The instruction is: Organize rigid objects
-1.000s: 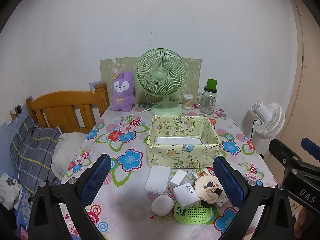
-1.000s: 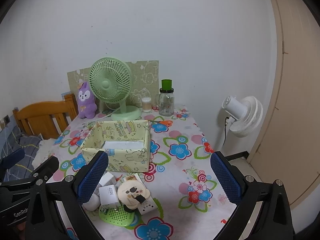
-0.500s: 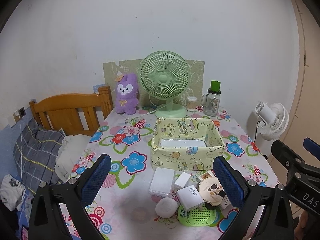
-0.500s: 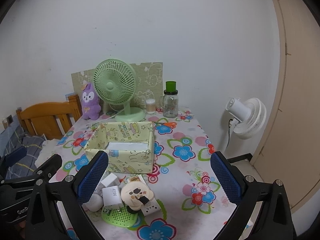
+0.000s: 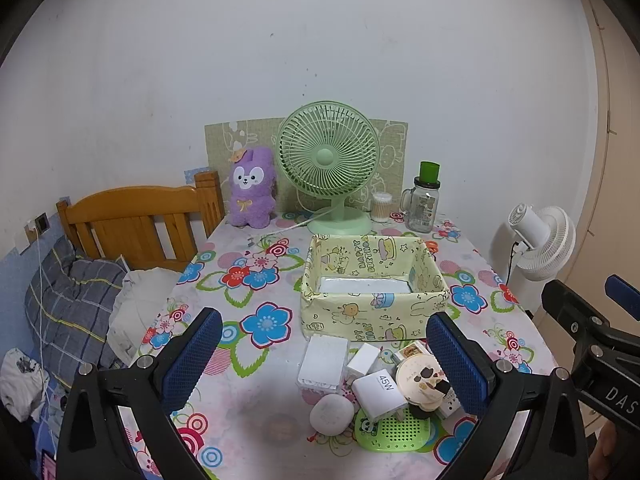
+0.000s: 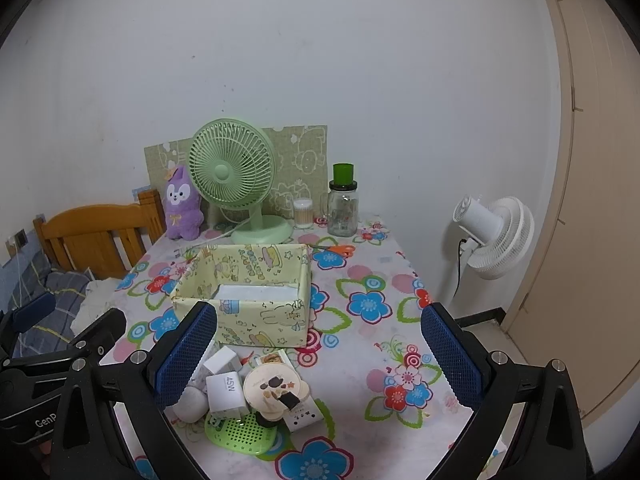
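— How far along is the tidying, would you say?

— Barely begun, by my reading. The yellow box [image 5: 374, 294] sits in the middle of the frame on the flowered desk [image 5: 256, 280], and all I can see inside it is a pale flat liner or lid on its floor; I can't tell which.

— And the things to be sorted?

— All bunched in the lower centre of the left view, just in front of the box. There's a white rectangular case [image 5: 323, 363], a small white cube [image 5: 363, 361], the 45W charger [image 5: 378, 394], a round white puck [image 5: 332, 415], a round patterned compact [image 5: 419, 378] and a green perforated mat [image 5: 394, 432] lying under part of the heap. Several touch or overlap one another.

— What are the hands doing?

— The left gripper [image 5: 326, 364] hangs above the pile with its jaws spread wide and nothing between them. The right gripper [image 6: 318, 356] is likewise wide apart and empty, framing the same pile from the other side.

— So nothing is held?

— Nothing. I'd judge every piece has yet to go into the box. The charger and the compact lie on top, so they look the easiest to lift first.

— The green fan [image 5: 328, 160] and the glass jar [image 5: 422, 206]?

— Upper part of the frame, behind the box, well apart from the pile.
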Demonstrator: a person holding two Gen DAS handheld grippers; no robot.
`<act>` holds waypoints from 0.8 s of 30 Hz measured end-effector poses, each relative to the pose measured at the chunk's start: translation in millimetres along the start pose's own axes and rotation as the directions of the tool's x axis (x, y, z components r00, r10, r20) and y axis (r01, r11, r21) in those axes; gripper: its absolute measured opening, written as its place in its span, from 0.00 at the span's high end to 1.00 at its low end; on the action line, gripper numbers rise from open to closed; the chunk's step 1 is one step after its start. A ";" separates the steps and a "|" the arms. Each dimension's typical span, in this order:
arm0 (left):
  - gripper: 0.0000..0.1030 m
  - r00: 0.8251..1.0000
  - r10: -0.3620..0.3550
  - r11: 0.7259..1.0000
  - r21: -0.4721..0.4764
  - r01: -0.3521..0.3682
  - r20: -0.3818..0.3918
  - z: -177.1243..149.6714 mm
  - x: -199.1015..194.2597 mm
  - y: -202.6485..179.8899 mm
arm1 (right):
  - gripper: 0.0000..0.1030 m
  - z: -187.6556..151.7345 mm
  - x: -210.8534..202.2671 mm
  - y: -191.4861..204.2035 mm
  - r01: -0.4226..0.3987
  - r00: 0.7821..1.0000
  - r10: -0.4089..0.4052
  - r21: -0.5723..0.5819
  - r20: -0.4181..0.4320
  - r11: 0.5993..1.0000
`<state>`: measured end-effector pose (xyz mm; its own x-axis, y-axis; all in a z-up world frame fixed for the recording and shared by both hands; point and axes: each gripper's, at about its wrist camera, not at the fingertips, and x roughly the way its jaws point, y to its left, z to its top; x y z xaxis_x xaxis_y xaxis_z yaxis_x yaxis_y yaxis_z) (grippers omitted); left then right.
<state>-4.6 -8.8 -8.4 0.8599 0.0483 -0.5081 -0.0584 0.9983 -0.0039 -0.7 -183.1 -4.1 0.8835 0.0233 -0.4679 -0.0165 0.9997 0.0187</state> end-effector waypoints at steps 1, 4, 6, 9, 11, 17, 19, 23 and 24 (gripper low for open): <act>0.00 1.000 0.000 1.000 0.000 0.000 0.001 0.2 0.1 0.0 | 0.00 0.5 -0.6 0.3 -0.001 1.000 0.001 0.004 0.002 1.000; 0.00 1.000 0.001 1.000 -0.001 -0.001 0.001 0.8 0.3 0.5 | 0.00 1.3 -1.1 -0.5 -0.001 1.000 0.001 0.010 0.005 1.000; 0.00 1.000 0.000 1.000 -0.002 0.000 -0.001 0.7 0.8 0.9 | 0.00 1.3 -1.3 -0.9 0.002 1.000 -0.002 0.010 0.007 1.000; 0.00 1.000 0.003 1.000 0.002 -0.003 -0.003 0.3 1.2 0.3 | 0.00 1.9 -0.5 0.1 0.005 1.000 -0.005 0.007 0.007 1.000; 0.00 1.000 0.001 1.000 0.006 -0.001 -0.006 0.2 2.2 -0.6 | 0.00 2.5 -0.8 0.3 0.006 1.000 -0.006 0.007 0.010 1.000; 0.00 1.000 -0.006 1.000 0.022 0.006 -0.008 1.5 4.9 -5.7 | 0.00 2.4 -2.6 6.3 -0.002 1.000 0.002 -0.008 0.017 1.000; 0.00 1.000 -0.004 1.000 0.024 0.005 -0.010 1.7 5.6 -6.1 | 0.00 2.4 -2.2 8.5 -0.005 1.000 0.005 -0.014 0.015 1.000; 0.00 1.000 -0.002 1.000 0.024 0.003 -0.015 1.7 7.0 -6.1 | 0.00 2.4 -2.2 12.0 -0.011 1.000 0.012 -0.017 0.012 1.000; 0.00 1.000 0.000 1.000 0.025 0.000 -0.016 1.9 7.5 -6.4 | 0.00 3.1 -1.3 13.1 -0.016 1.000 0.016 -0.018 0.011 1.000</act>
<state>3.1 -14.8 -10.5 0.8519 0.0480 -0.5216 -0.0456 0.9988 0.0174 -0.7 -170.1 -0.5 0.8882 0.0393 -0.4578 -0.0390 0.9992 0.0101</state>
